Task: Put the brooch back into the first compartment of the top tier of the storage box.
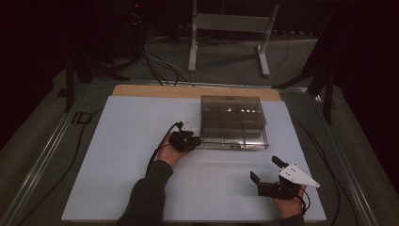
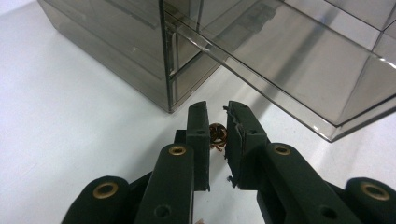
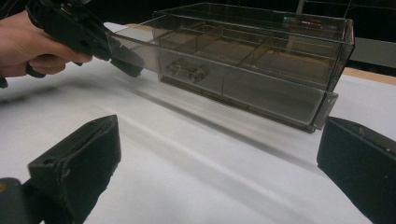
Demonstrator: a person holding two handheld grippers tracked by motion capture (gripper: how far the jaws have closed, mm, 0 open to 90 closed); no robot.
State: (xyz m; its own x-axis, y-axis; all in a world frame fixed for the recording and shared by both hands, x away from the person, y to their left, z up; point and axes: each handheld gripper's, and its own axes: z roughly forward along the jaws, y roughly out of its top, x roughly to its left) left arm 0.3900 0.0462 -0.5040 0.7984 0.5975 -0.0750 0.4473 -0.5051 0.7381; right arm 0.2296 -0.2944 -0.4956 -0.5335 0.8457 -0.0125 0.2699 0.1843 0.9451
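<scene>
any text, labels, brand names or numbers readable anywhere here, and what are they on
None can be read in any view.
The smoky clear drawer box bears no label or print.
The left gripper shows bare black jaws with brass rivets, unmarked.
The right gripper and its grey plate carry no legible marking.
The white mat is plain.

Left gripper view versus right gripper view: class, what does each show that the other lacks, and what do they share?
Left gripper view: the left gripper's nearly closed jaws, a small coppery thing between them. Right gripper view: the right gripper's wide-open jaws, a hand, the drawer pull. Both: the smoky plastic drawer box on the white table.
</scene>
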